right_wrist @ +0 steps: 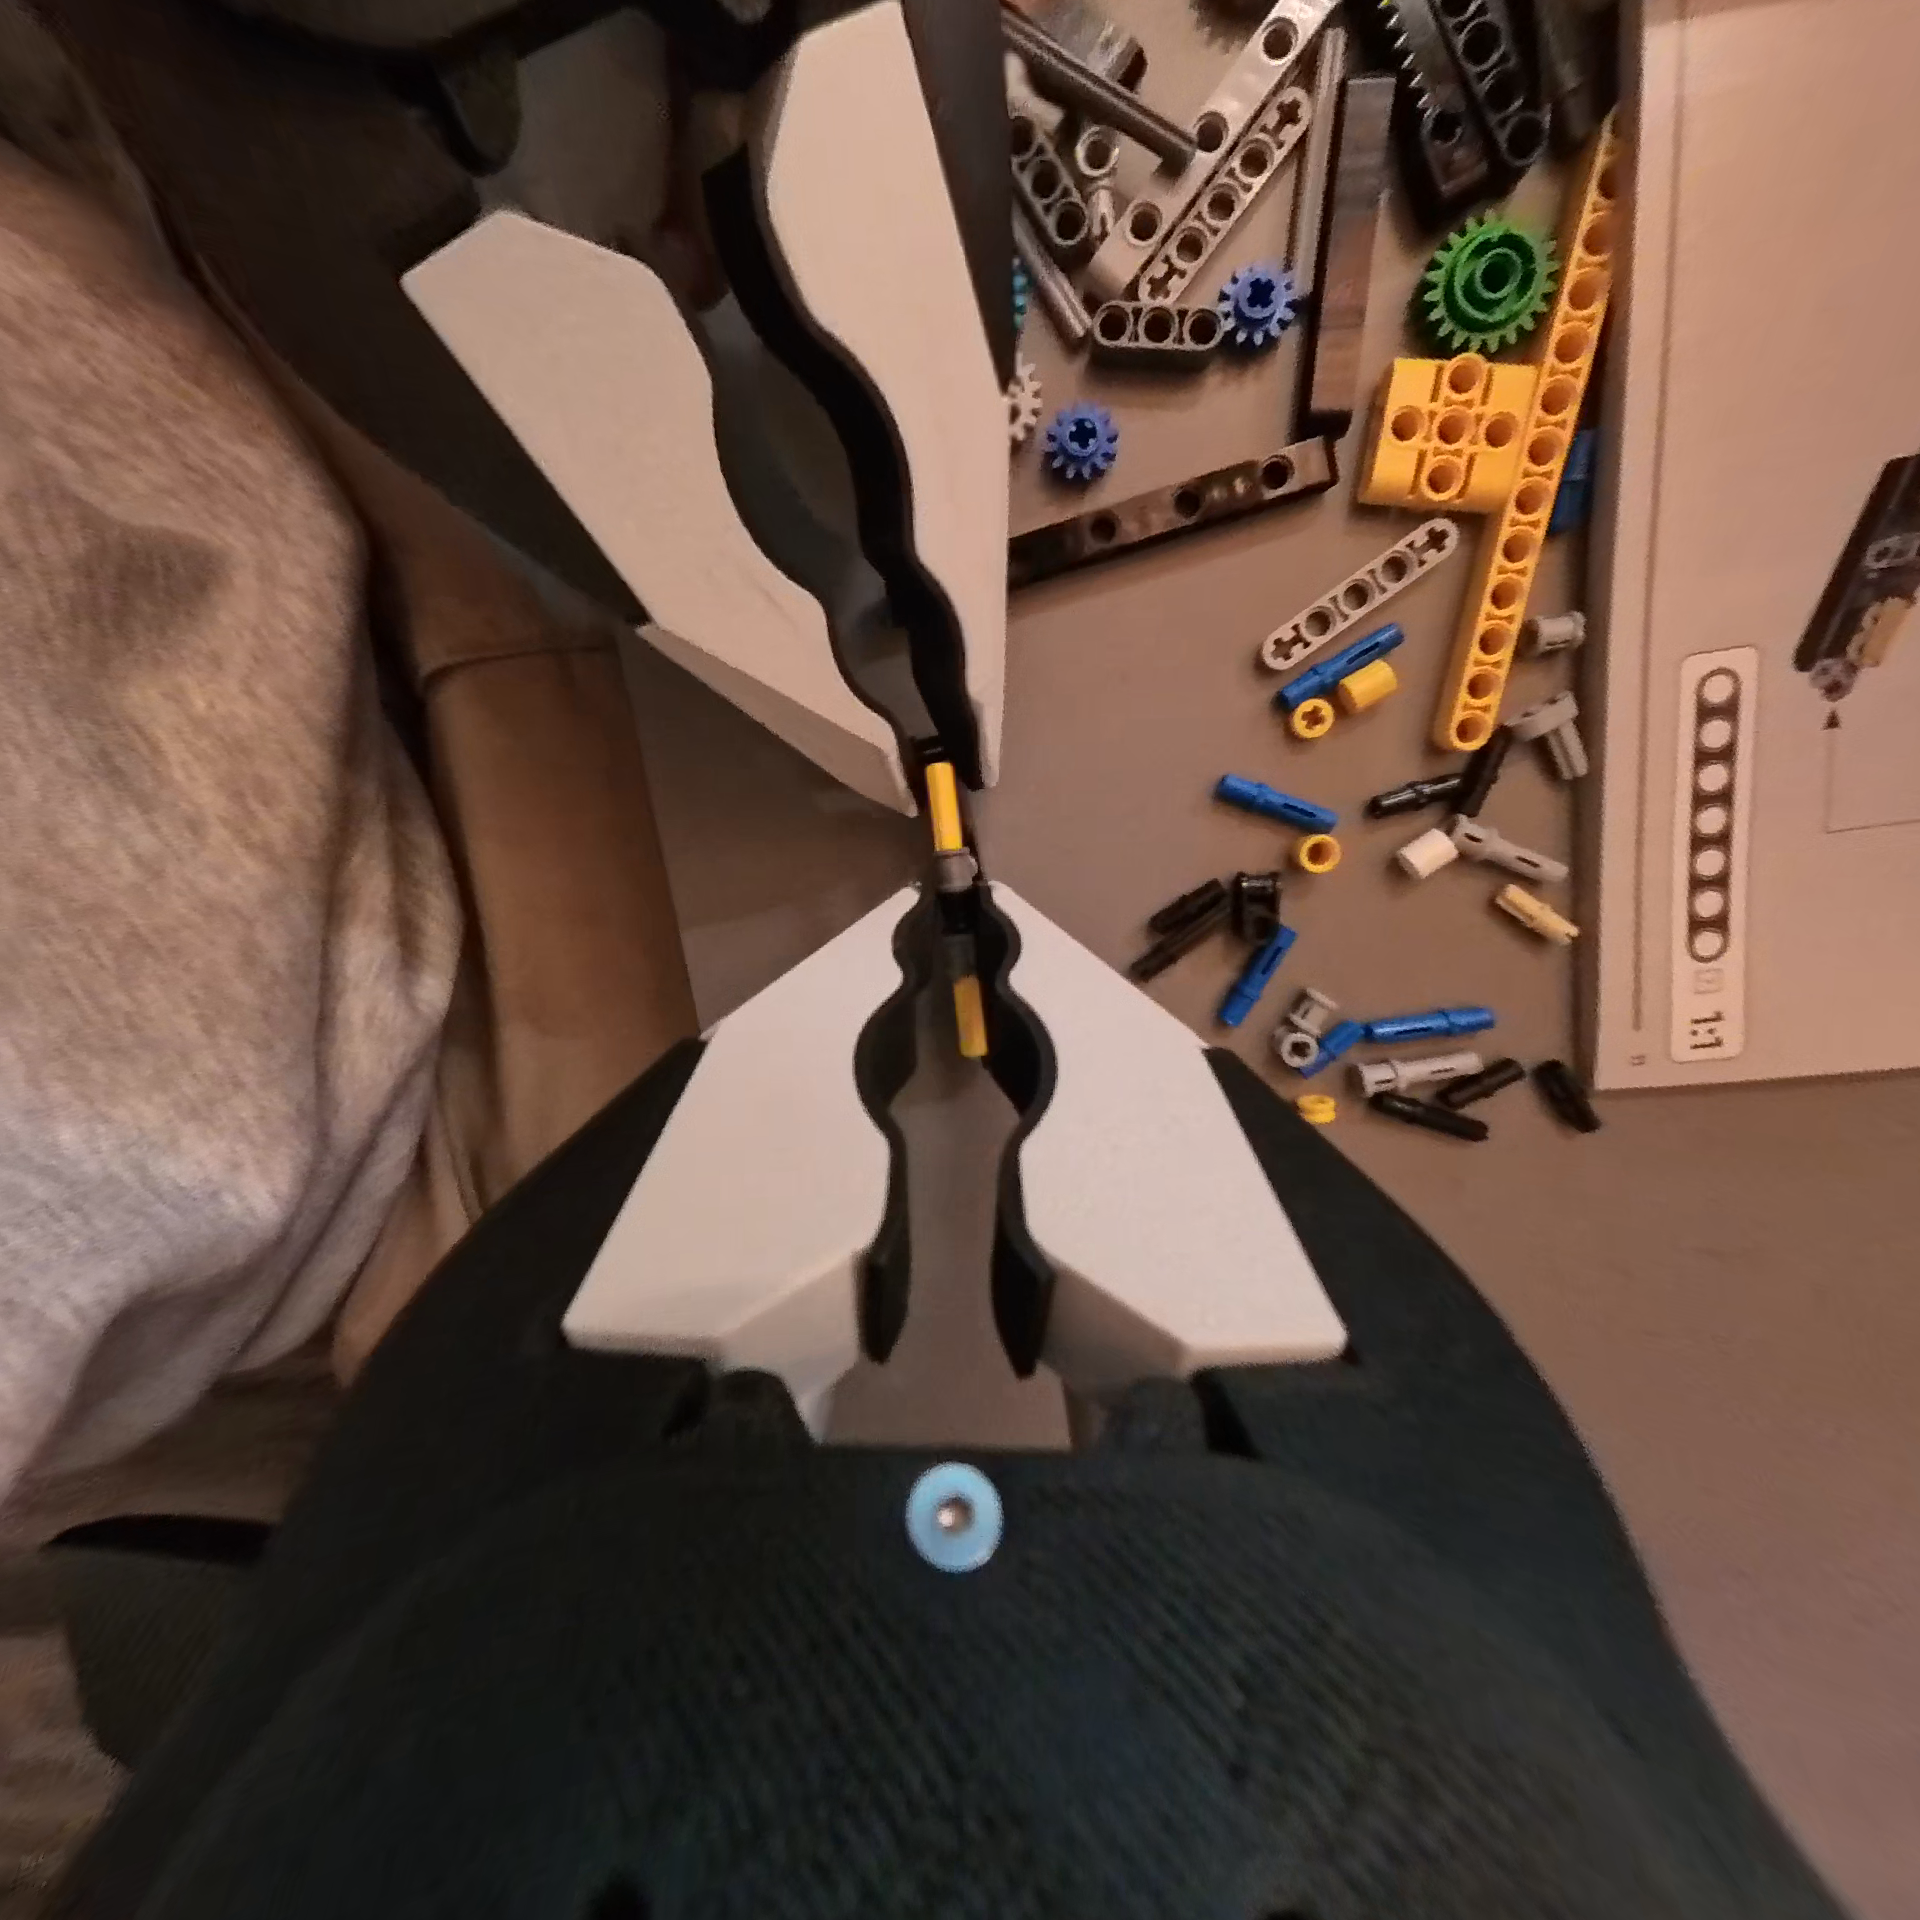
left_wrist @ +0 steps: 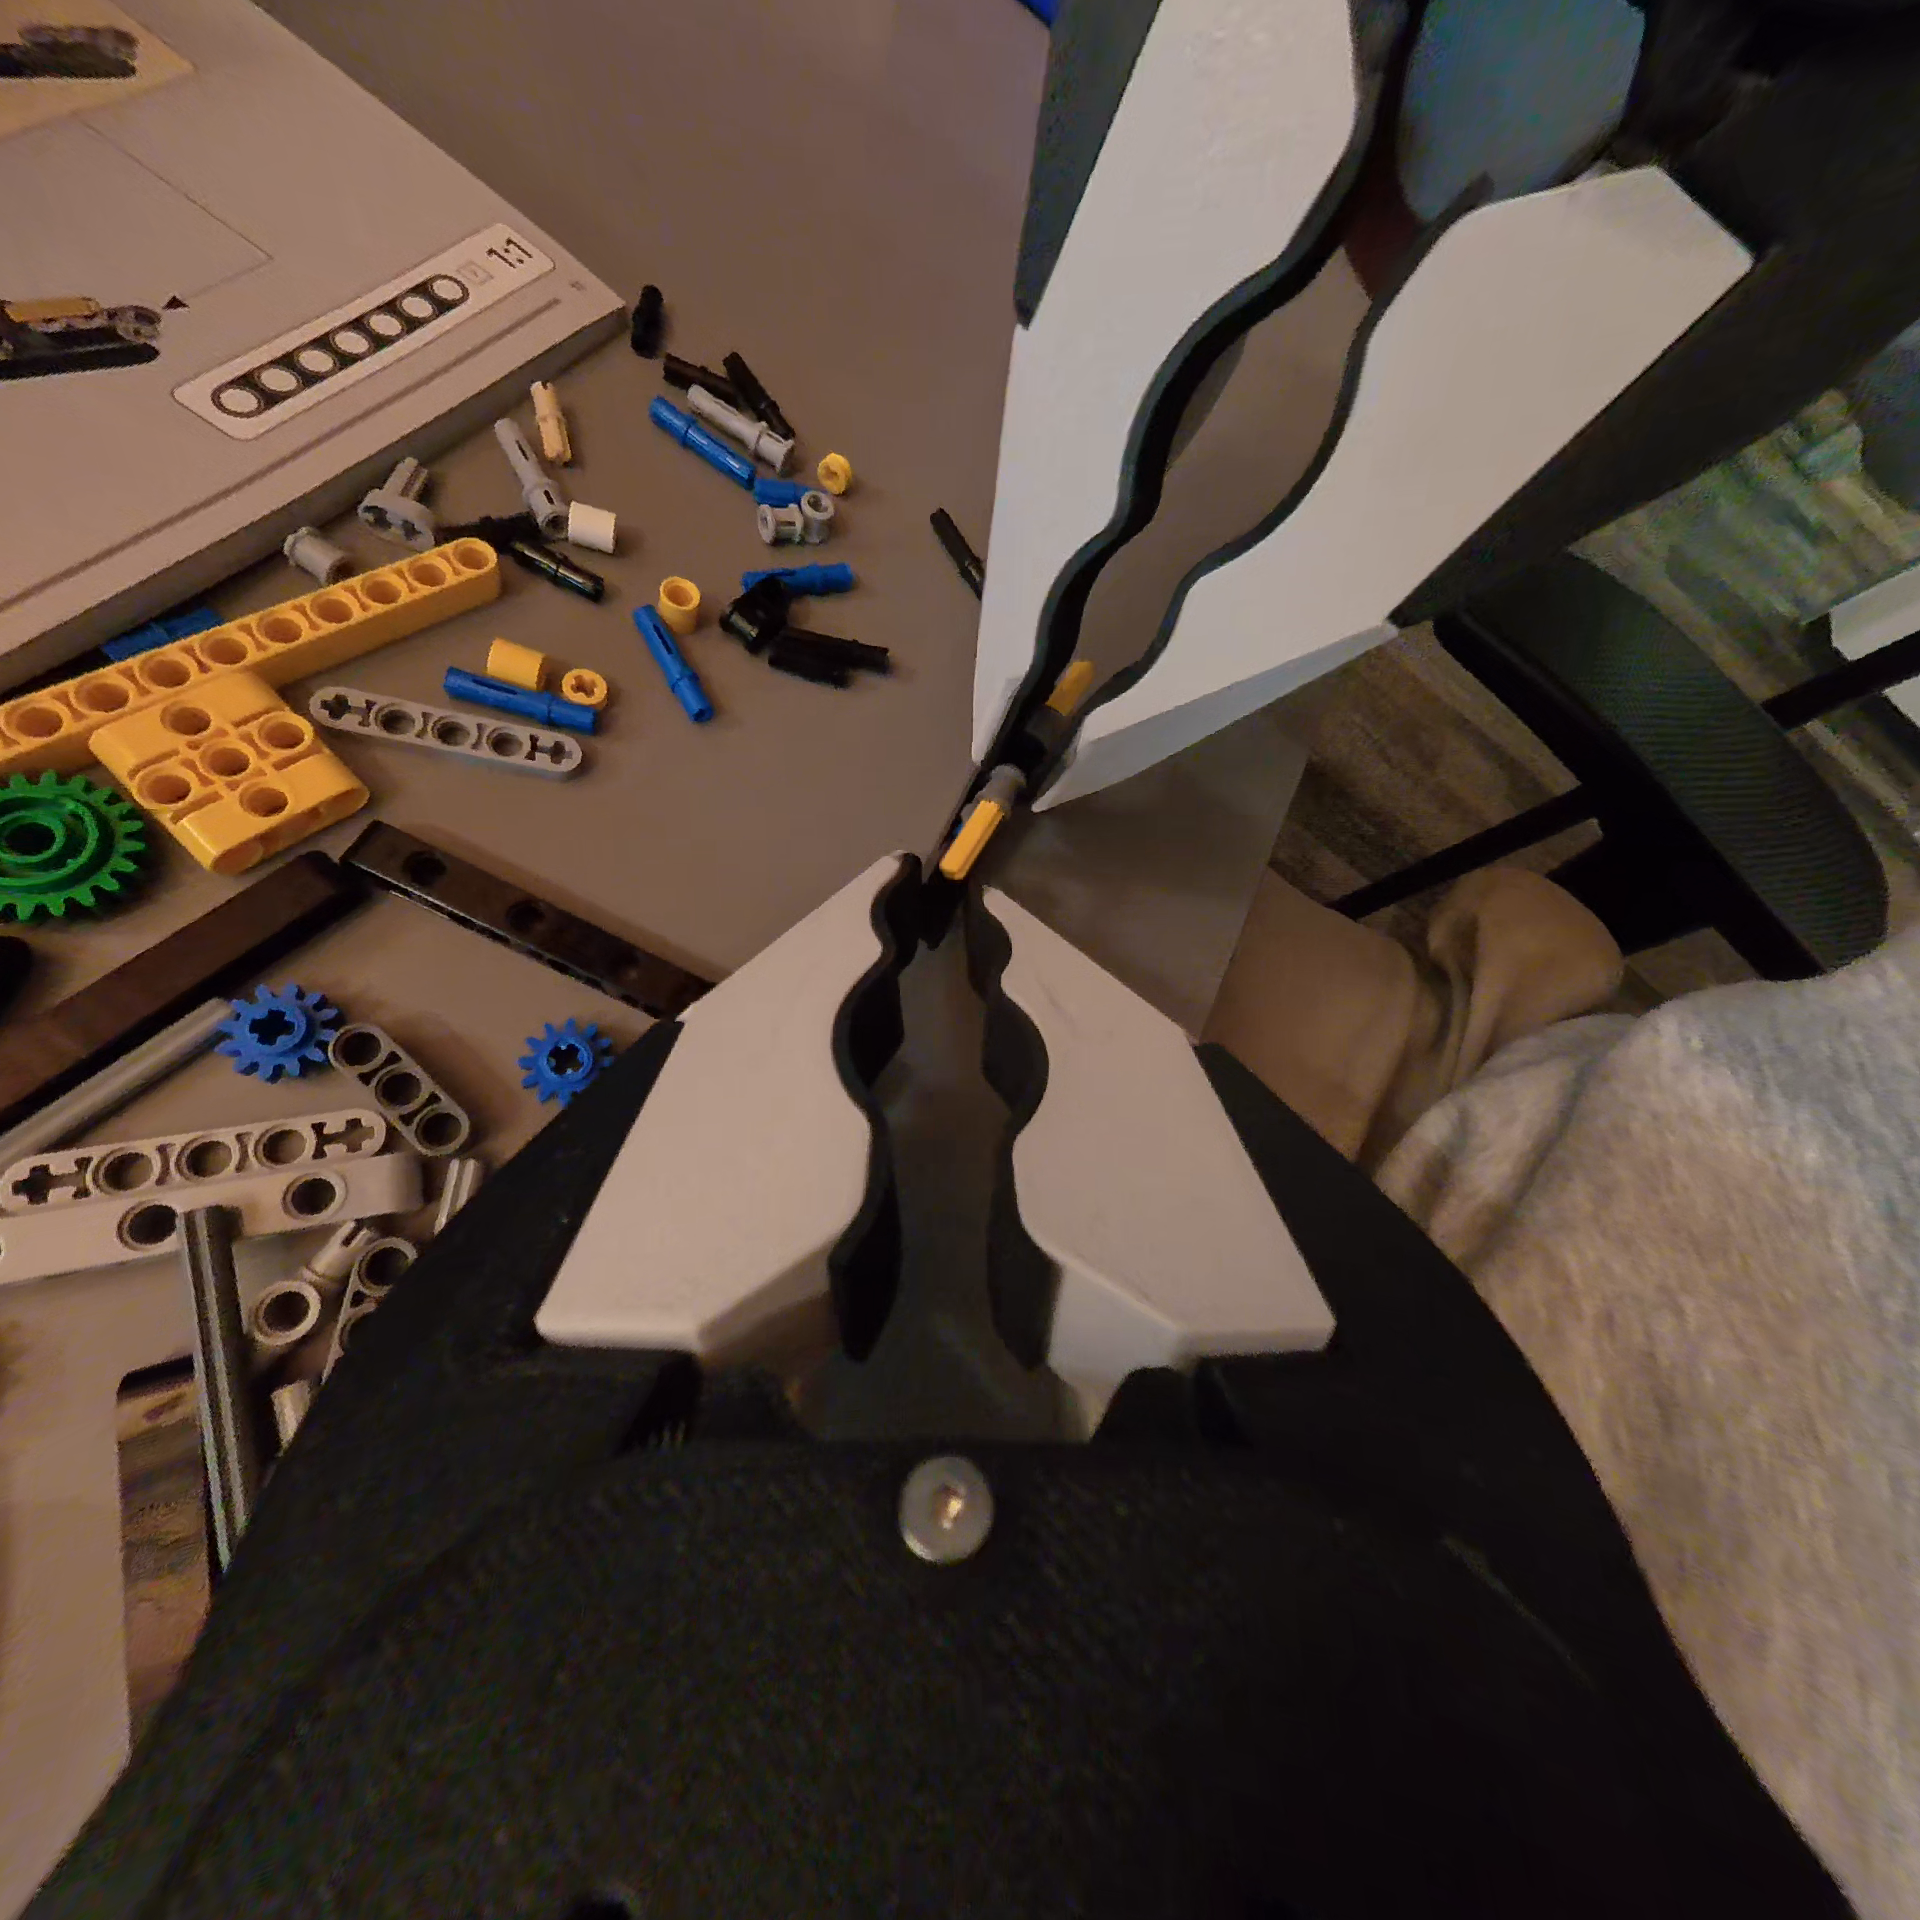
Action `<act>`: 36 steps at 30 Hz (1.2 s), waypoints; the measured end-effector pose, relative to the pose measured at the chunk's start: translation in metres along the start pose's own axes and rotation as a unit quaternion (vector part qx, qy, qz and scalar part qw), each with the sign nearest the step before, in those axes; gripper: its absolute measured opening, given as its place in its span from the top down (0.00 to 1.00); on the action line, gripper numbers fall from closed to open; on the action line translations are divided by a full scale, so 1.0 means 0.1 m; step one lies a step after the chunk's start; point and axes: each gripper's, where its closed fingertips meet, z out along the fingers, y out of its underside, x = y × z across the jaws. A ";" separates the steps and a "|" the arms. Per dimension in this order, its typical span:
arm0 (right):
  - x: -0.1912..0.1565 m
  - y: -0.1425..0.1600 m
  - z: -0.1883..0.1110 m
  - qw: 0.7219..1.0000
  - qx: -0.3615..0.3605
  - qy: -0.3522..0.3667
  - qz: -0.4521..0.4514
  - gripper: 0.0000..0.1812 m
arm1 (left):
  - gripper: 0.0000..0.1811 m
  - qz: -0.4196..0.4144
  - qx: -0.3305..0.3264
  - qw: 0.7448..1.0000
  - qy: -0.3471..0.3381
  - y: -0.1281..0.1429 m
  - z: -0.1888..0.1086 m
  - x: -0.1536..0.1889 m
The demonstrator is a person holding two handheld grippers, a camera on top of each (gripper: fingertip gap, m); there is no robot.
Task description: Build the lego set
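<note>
Gripping one yellow axle (right_wrist: 943, 808) tip-to-tip, left claw (left_wrist: 940, 883) and right claw (right_wrist: 954, 902) (both closed on it) risk dropping it off the surface (right_wrist: 1143, 727) edge if misaligned.

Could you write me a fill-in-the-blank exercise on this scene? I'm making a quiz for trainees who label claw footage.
1. Both claws, left claw and right claw, are shut on one thin axle assembly whose exposed ends are ____ in colour.
2. The big toothed gear on the table is ____.
3. The long yellow beam lies alongside the ____ booklet.
4. The two small gears near the black beam are ____.

Missing words: yellow; green; instruction; blue
</note>
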 end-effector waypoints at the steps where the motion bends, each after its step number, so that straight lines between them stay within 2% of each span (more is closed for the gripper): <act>1: 0.00 0.00 0.00 1.000 -0.003 -0.004 0.001 0.97 | 0.96 0.002 0.000 1.000 -0.002 0.00 0.00 0.00; 16: 0.01 0.01 0.00 0.998 -0.017 -0.011 -0.059 0.97 | 0.96 0.006 -0.002 1.000 -0.002 0.00 0.00 0.01; 25: -0.02 0.03 0.01 0.993 -0.012 0.032 -0.110 0.98 | 0.96 0.004 -0.002 1.000 -0.001 0.00 0.01 0.01; 36: -0.01 0.02 0.01 0.996 -0.005 0.008 -0.093 0.97 | 0.96 0.007 -0.003 1.000 -0.003 0.00 0.01 0.01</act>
